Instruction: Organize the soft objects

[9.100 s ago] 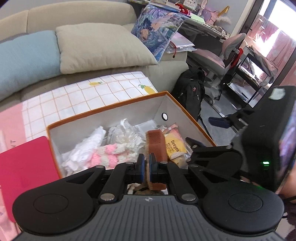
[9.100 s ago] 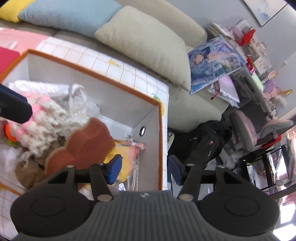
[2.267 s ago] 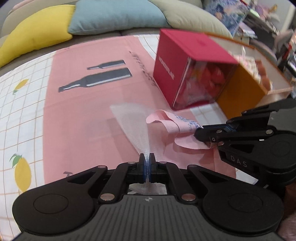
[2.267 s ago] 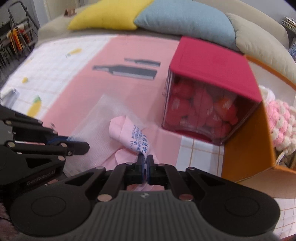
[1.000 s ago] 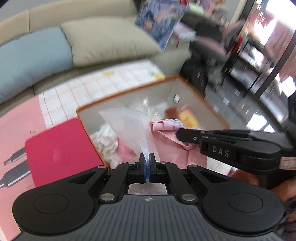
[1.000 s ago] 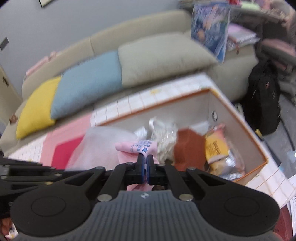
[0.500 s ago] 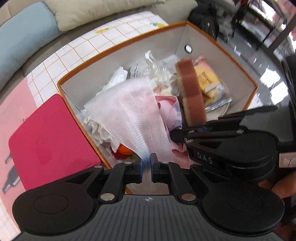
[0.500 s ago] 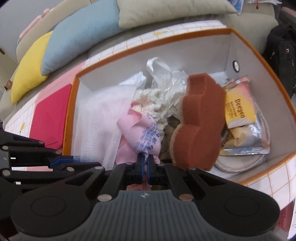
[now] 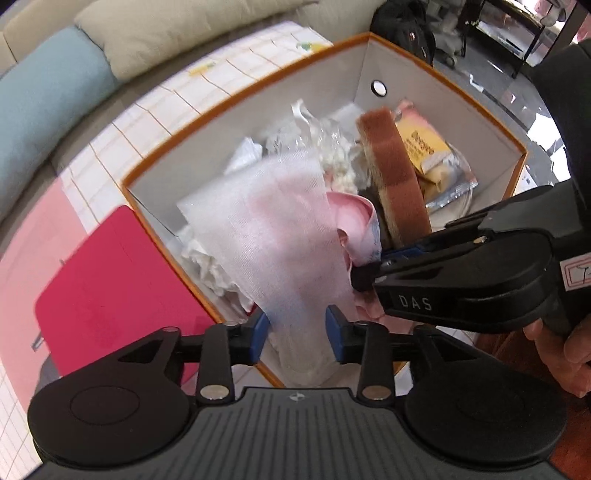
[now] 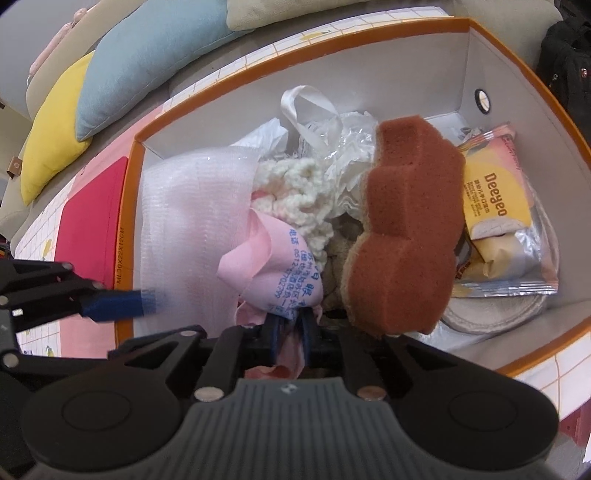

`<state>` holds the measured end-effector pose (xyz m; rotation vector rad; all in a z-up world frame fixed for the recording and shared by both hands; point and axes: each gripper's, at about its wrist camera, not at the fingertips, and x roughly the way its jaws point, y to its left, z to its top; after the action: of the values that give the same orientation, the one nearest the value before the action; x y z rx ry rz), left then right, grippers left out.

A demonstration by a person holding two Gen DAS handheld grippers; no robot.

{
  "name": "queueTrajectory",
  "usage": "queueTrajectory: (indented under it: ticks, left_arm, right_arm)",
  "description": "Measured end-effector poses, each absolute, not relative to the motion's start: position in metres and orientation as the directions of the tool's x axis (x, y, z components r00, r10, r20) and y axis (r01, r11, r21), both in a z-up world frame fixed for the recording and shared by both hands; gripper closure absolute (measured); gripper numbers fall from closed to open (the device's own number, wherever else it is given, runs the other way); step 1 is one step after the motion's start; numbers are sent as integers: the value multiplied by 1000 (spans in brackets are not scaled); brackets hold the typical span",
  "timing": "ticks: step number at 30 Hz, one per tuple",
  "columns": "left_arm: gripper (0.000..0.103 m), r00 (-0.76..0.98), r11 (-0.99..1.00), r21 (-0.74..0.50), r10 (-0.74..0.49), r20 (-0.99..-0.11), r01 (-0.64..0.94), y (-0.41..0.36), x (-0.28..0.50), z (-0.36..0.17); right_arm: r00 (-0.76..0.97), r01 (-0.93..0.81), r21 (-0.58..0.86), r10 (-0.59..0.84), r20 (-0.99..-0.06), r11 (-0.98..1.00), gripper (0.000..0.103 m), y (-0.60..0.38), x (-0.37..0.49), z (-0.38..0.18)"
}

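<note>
I find both grippers tipped steeply down over the orange-rimmed box, which sits on the checked cover with a red box just to its left. My left gripper has just been opening; its jaws now stand well apart, with the white foam mesh sheet hanging loose between them, draped over the box's near-left contents. My right gripper has also just been opening, only narrowly; the pink bag with blue print lies between its jaws, and I judge the pads no longer press on it.

Both items look feather-light, limp and crushable; I judge either is best pinched at a bunched edge. The brown sponge stands upright just right of the pink bag, springy and easily toppled.
</note>
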<state>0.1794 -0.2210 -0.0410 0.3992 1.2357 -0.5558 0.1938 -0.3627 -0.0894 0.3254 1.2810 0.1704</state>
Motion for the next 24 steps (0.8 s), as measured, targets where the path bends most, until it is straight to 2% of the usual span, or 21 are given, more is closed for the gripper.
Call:
queueTrajectory:
  ticks: [2,4,7,12,16,21,24]
  left_arm:
    - [52,221,805,-33,-201,-954,592,-217,179,-34]
    - [48,228,806,-46,-221,-948,590,-213,177,-25]
    - [46,258,806,-63,-261,-930,588,-206,173,-9]
    - [46,322,816,-87,-320,-891,571,-191,163,15]
    - [46,403,821,-88,-367,-838,564,-178,151,33]
    - [46,512,846,-58,-374,-773,530,-156,135,53]
    - [46,568,857,-53,-385,-728,513,-144,124,67]
  right_arm:
    - [291,58,321,292,-911,945,72,-364,193,-83]
    - [302,56,313,283,-910,948,71,-364,194,-75]
    - [332,51,301,268,-904,952,63,-364,193,-61]
    - [405,37,281,242,-882,959,60,-361,183,-28]
    - [470,12,256,220,-855,967,45,-351,168,-5]
    - [547,-30,194,178,-818,981,43,-332,144,17]
    - [597,-43,166,158,-787,985,36,-324,129,30]
